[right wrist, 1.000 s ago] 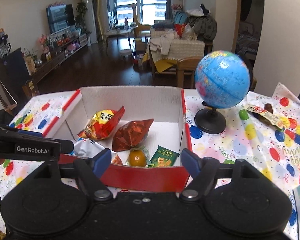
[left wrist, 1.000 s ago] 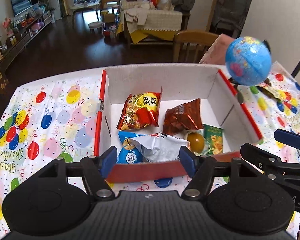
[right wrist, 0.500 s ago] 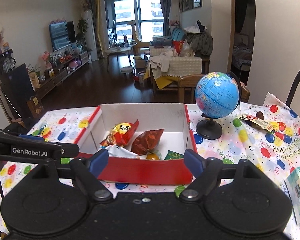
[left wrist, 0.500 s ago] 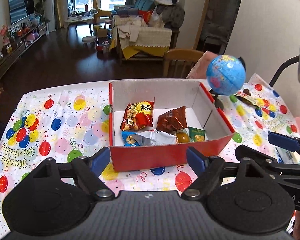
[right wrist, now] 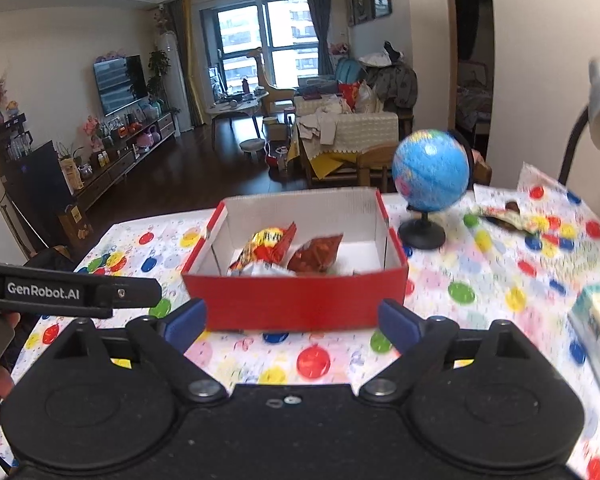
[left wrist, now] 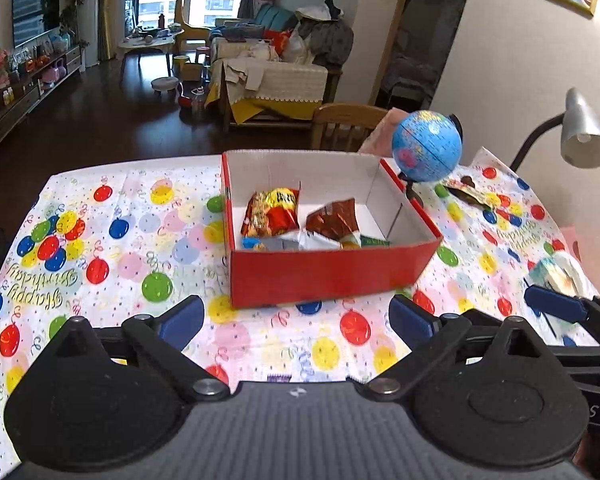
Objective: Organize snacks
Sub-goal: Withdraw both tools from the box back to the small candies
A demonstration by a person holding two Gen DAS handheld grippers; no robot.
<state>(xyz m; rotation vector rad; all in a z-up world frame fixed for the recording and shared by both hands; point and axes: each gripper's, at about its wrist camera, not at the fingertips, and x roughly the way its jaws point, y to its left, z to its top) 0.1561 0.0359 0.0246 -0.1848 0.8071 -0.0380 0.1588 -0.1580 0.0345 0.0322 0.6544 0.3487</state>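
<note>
The left gripper (left wrist: pixel 296 318) has just been opening, and its blue-padded jaws stand spread with nothing between them, hanging over bare tablecloth (left wrist: pixel 120 240) short of the red box (left wrist: pixel 328 276). The right gripper (right wrist: pixel 292 320) has likewise just been widening and is empty, just short of the box's near wall (right wrist: pixel 296 300).

In the left wrist view the box sits at 12 o'clock from the jaws, open-topped, with snack packets (left wrist: pixel 274 212) heaped inside: a yellow-red bag, a brown one (left wrist: pixel 334 218), a silver one. A globe (left wrist: pixel 427 151) stands at 1 o'clock, just beside the box's far right corner. A wrapper (left wrist: pixel 470 196) lies beyond it; a lamp (left wrist: pixel 584 132) leans in at 2 o'clock. A tissue pack (right wrist: pixel 598 320) lies at 3 o'clock in the right wrist view.

From 9 to 11 o'clock the balloon-printed cloth is open to the table's far edge. A wooden chair (left wrist: pixel 346 126) stands behind that edge, with a dark-floored living room beyond.
</note>
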